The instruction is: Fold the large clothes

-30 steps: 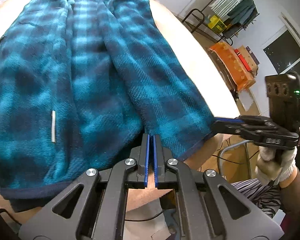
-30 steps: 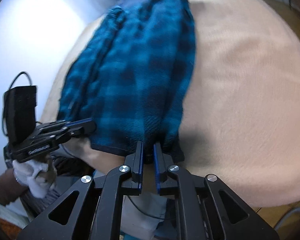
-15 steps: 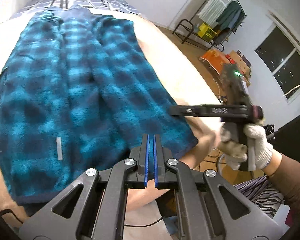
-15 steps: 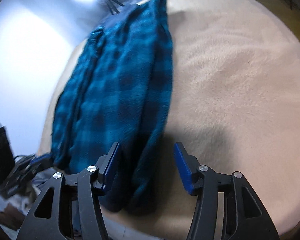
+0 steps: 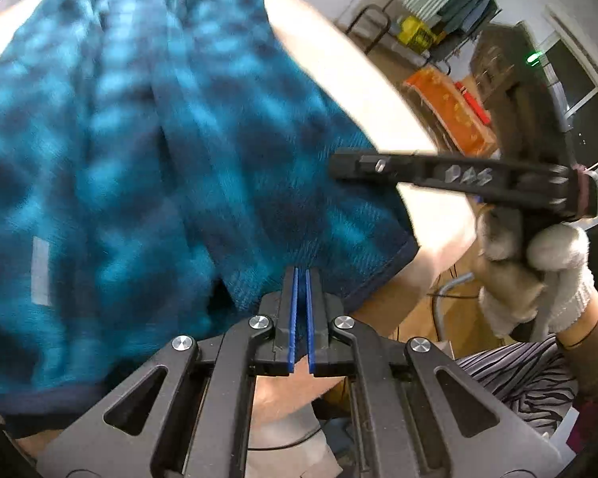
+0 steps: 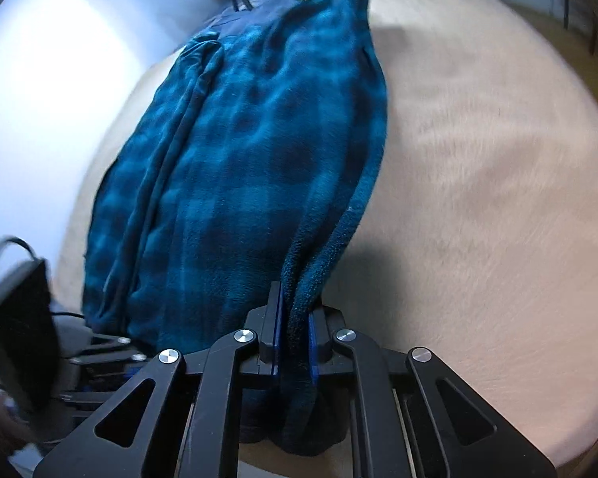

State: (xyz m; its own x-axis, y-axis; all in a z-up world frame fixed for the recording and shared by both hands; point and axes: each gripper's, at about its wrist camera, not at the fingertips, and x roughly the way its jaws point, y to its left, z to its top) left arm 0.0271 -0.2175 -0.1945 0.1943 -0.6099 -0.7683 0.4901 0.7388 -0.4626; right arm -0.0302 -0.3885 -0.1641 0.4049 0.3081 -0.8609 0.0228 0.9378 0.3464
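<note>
Grippers angle down at the near edge of the beige bed. Right gripper is closing, pads pinching the blue plaid garment hem. Left gripper is together, empty. Garment lies lengthwise, sides folded inward.

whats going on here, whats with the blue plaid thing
A person is folding a blue plaid fleece garment spread on a beige padded surface, using handheld tongs in each hand. The right tongs are closing on the garment's near right edge, with a bunch of fabric between the pads. The left tongs are shut at the near hem with no fabric visible between their pads. The person's white-gloved hand grips the right tool.
</note>
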